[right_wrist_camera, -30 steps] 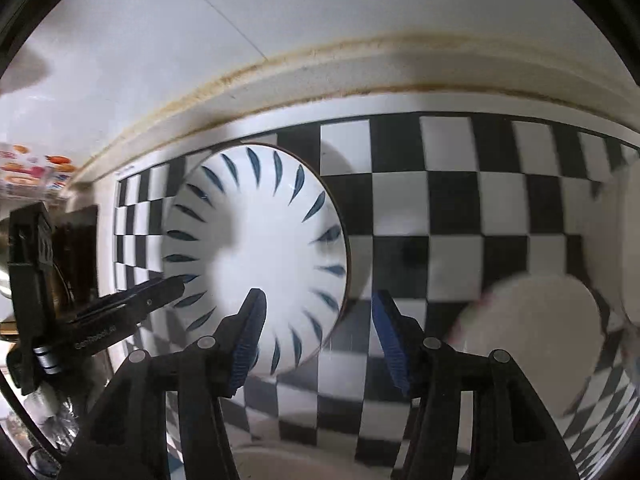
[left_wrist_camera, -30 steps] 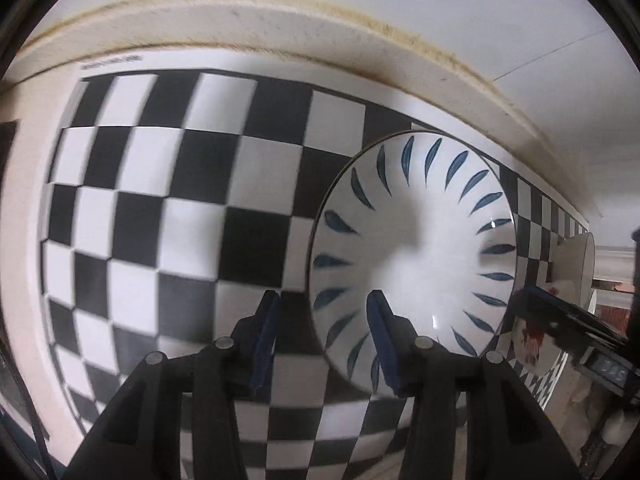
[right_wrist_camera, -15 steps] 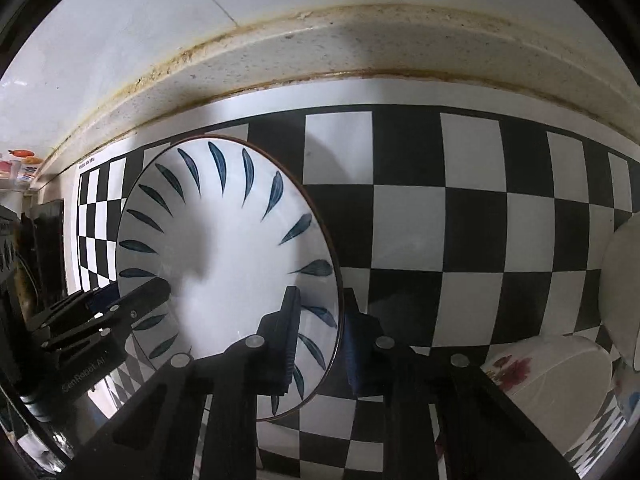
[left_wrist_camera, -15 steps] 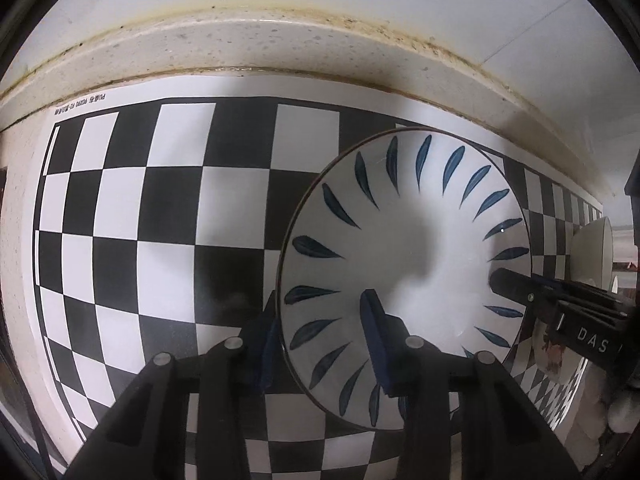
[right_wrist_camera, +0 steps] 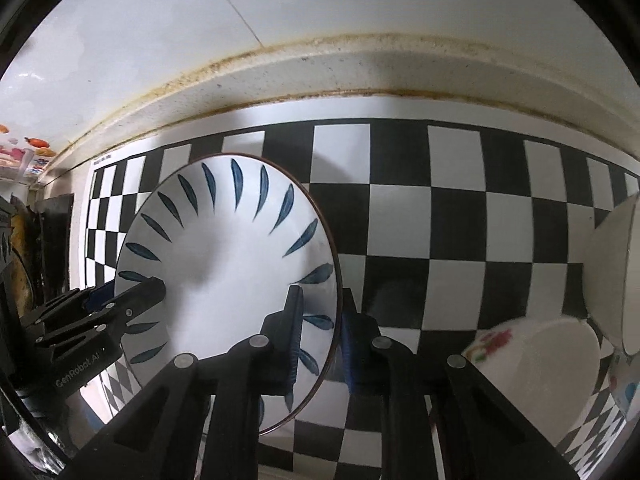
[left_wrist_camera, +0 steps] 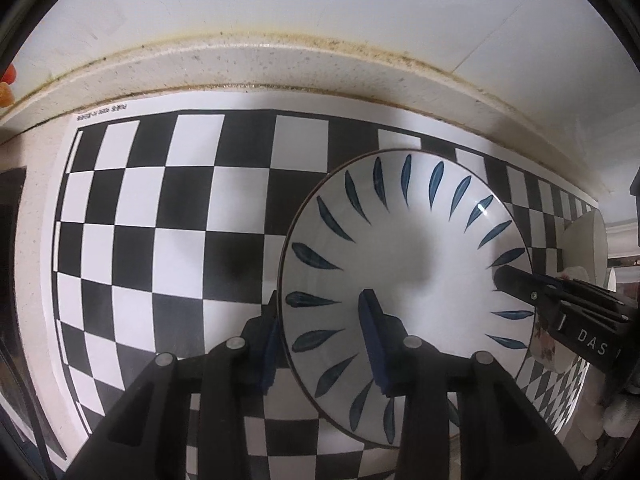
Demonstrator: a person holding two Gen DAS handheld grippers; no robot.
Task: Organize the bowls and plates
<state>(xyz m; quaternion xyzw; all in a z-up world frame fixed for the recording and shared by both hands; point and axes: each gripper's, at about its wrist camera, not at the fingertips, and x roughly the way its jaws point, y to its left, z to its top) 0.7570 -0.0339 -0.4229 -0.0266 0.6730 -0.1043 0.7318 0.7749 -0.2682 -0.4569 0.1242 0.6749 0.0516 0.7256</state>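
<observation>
A white bowl with blue leaf marks (left_wrist_camera: 408, 264) sits over the black-and-white checkered mat (left_wrist_camera: 160, 208). My left gripper (left_wrist_camera: 320, 340) is shut on its left rim, one finger inside and one outside. My right gripper (right_wrist_camera: 320, 328) is shut on the bowl's (right_wrist_camera: 228, 256) right rim the same way. Each view shows the other gripper at the far rim: the right one (left_wrist_camera: 560, 312) and the left one (right_wrist_camera: 100, 312). Whether the bowl rests on the mat or is lifted, I cannot tell.
A flowered white bowl (right_wrist_camera: 540, 360) and a plain white bowl (right_wrist_camera: 612, 272) stand to the right on the mat. The plain bowl also shows in the left wrist view (left_wrist_camera: 588, 248). A stained raised counter edge (left_wrist_camera: 280, 68) and white tiled wall (right_wrist_camera: 360, 0) run behind.
Both grippers moved in from open onto opposite rims of the blue-leaf bowl and closed on it. The bowl now looms larger in both views.
</observation>
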